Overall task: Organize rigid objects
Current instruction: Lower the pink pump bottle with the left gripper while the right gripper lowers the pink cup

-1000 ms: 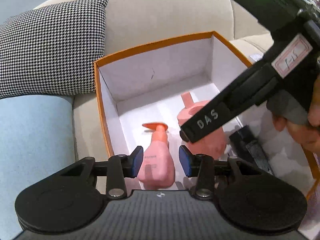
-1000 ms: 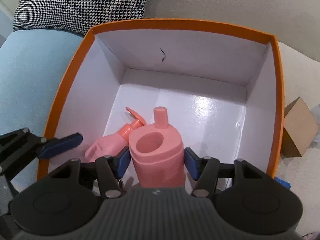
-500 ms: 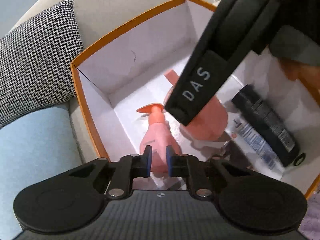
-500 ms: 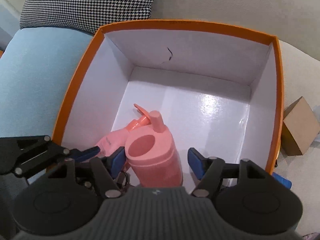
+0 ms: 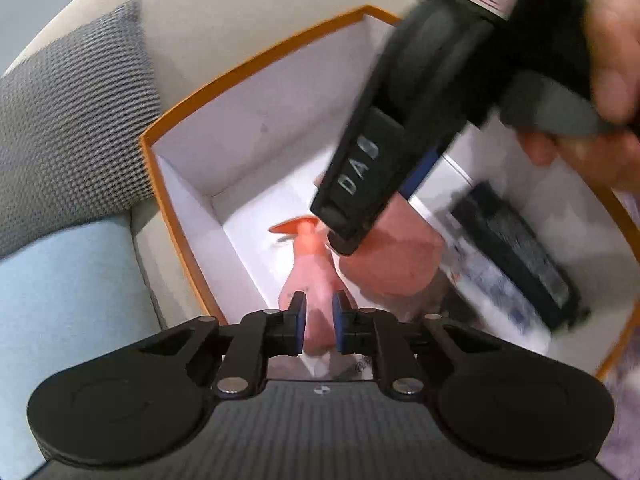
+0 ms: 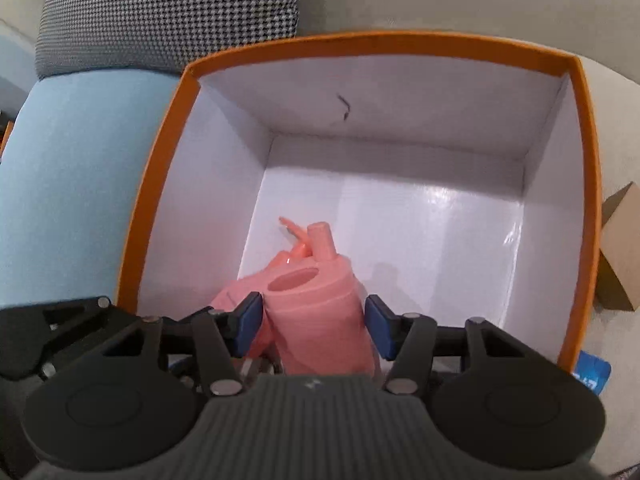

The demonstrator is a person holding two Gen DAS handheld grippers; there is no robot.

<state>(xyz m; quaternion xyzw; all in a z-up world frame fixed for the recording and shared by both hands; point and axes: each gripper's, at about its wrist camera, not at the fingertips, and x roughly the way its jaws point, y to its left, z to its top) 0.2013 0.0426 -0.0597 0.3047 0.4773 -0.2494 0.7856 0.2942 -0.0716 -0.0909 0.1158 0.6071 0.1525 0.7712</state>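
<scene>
An orange box (image 6: pixel 586 184) with a white inside sits on a sofa. A pink pump bottle (image 5: pixel 308 276) lies on the box floor by the left wall, and my left gripper (image 5: pixel 319 322) is shut on its lower end. Beside it a pink jug with a spout (image 6: pixel 320 304) leans against the pump bottle (image 6: pixel 236 296). My right gripper (image 6: pixel 312 322) has the jug between its blue pads. Its jaws are closing and both pads sit against the jug's sides. In the left wrist view the right gripper's black housing (image 5: pixel 360 176) hides most of the jug (image 5: pixel 396 268).
A black bottle (image 5: pixel 516 256) lies in the box at the right. A houndstooth cushion (image 6: pixel 172 12) and a light blue cushion (image 6: pixel 80 184) lie left of the box. A brown carton (image 6: pixel 620 248) and a blue item (image 6: pixel 592 374) are outside its right wall. A hand (image 5: pixel 612 40) holds the right gripper.
The left jaws closed from wide open onto the pump bottle and the left wrist rolled. The right jaws let the jug go briefly, then closed on it again; the jug now tilts.
</scene>
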